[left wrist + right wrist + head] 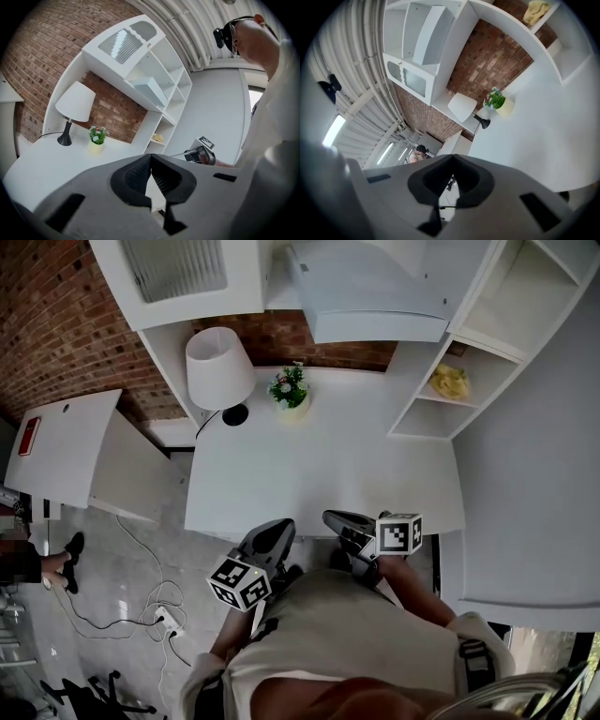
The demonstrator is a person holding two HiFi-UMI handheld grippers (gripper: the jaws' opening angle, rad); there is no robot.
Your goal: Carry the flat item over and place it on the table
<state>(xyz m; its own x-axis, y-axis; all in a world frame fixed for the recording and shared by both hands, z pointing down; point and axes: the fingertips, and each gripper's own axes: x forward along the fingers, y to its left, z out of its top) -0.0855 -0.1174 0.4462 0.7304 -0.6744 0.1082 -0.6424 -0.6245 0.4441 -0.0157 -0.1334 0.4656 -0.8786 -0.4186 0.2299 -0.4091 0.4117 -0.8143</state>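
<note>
My left gripper [278,525] and right gripper [331,517] are held side by side at the near edge of the white table [328,460], close to the person's chest. Both point toward the table. In the left gripper view the left gripper [151,157] has its jaw tips touching, with only the table [47,159] showing beyond them. The right gripper [191,153] shows there off to the right. In the right gripper view the right gripper [452,157] is shut too, above the table [543,136]. I cannot make out a flat item in either gripper.
At the table's far side stand a white lamp [218,367] and a small potted plant [291,390]. White shelving [469,352] on the right holds a yellow thing [452,381]. A lower white desk [66,442] stands left, with cables [159,615] on the floor.
</note>
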